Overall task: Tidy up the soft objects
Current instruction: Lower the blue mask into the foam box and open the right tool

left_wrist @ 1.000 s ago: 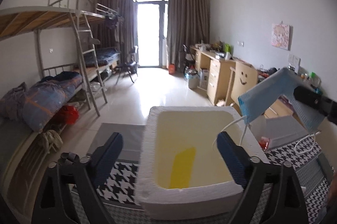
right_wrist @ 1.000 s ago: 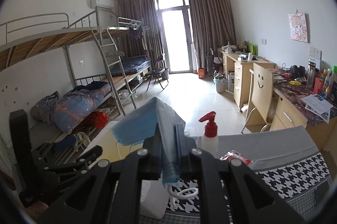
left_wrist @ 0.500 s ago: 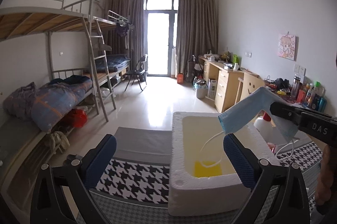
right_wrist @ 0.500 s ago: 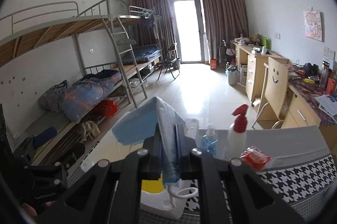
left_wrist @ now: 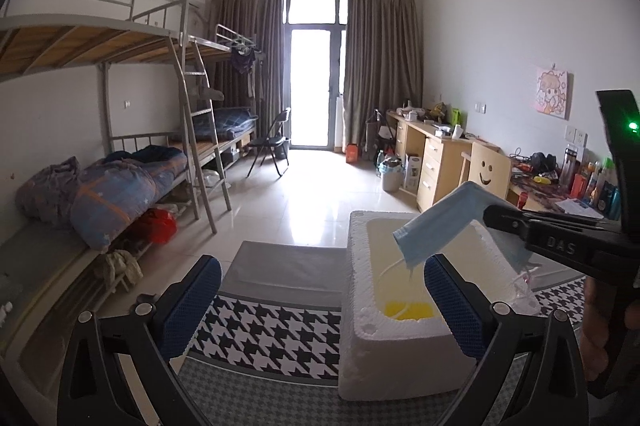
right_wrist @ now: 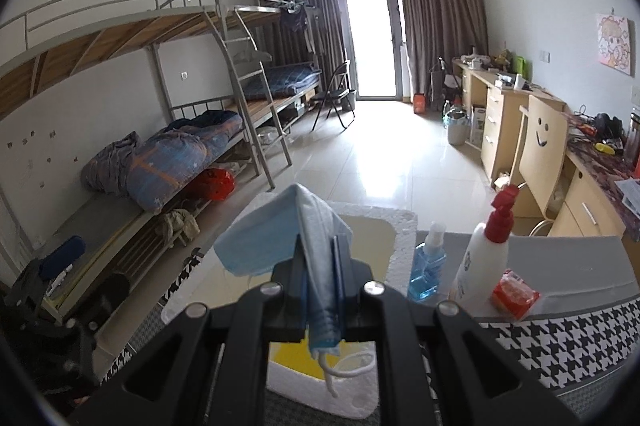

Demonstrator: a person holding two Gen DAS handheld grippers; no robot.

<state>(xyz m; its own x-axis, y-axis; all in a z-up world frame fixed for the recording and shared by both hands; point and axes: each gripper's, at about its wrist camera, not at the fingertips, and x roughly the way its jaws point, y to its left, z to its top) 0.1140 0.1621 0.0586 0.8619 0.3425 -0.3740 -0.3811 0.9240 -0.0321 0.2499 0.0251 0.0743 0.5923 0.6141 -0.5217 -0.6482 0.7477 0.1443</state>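
One blue face mask (right_wrist: 256,246) hangs pinched in our right gripper (right_wrist: 320,266), just above the white foam box (left_wrist: 360,306) — the left gripper (left_wrist: 320,302) is spread, empty. Next (we judge): lower and release it inside.

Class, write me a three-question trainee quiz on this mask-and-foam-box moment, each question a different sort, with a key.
1. True or false: the left gripper is open and holds nothing.
2. Multiple choice: the blue face mask is pinched by A) the right gripper B) the left gripper C) neither.
3. Fill in: the mask hangs above the white ____ box.

Key: 1 true; 2 A; 3 foam.
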